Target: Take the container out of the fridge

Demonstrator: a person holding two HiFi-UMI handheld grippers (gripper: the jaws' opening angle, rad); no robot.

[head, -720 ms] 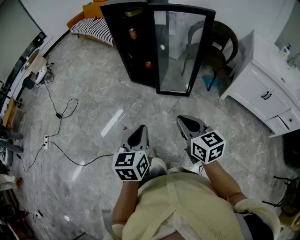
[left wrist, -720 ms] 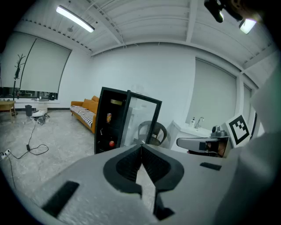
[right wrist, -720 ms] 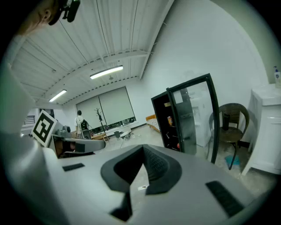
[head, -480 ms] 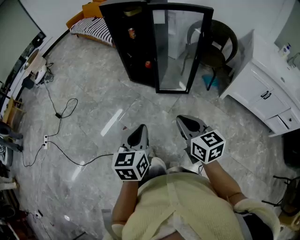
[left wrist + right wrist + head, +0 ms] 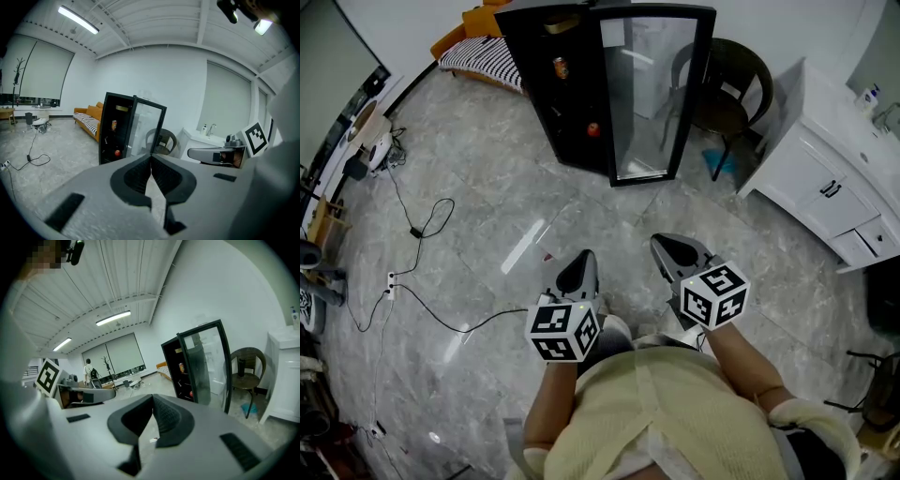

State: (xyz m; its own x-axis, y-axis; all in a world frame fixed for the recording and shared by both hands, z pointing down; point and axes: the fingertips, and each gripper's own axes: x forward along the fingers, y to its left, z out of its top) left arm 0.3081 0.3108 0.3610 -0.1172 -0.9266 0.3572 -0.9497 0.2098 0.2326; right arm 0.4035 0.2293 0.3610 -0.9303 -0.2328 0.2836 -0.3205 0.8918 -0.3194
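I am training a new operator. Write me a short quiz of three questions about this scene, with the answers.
1. In the head view, what stands just right of the black fridge? A) a brown chair B) a ladder C) a bicycle
2. True or false: the fridge's glass door stands open.
3. Fill in: the jaws of the left gripper and the right gripper are both ____, with nothing between them.
Key: 1 A; 2 true; 3 shut.
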